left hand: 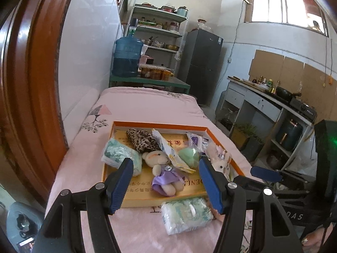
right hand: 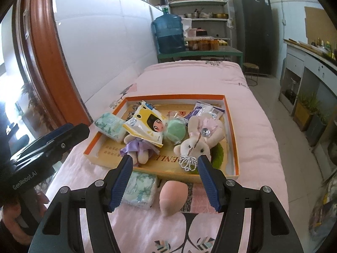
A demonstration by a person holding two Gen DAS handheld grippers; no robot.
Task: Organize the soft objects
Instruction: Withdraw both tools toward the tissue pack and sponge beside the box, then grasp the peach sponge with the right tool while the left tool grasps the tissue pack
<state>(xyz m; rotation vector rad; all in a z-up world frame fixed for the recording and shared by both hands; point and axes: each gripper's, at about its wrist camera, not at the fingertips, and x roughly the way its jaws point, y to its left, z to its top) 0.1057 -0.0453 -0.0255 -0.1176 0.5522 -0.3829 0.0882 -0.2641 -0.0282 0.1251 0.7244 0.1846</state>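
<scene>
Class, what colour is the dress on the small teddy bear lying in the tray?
Purple; the teddy bear's dress shows best in the left wrist view.

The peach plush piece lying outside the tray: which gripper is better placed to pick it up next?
Probably the right gripper: the peach plush piece lies between its open fingers, before the tray. The left gripper, open too, faces the tissue pack.

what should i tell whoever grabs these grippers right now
Left gripper and right gripper: jaws open, empty, hovering near the tray's front edge.
In the orange tray: purple-dress bear, white bunny, green sponge, cartoon tissue pack, one floral tissue pack.
Left on the pink bedspread: second floral tissue pack and peach plush.
</scene>
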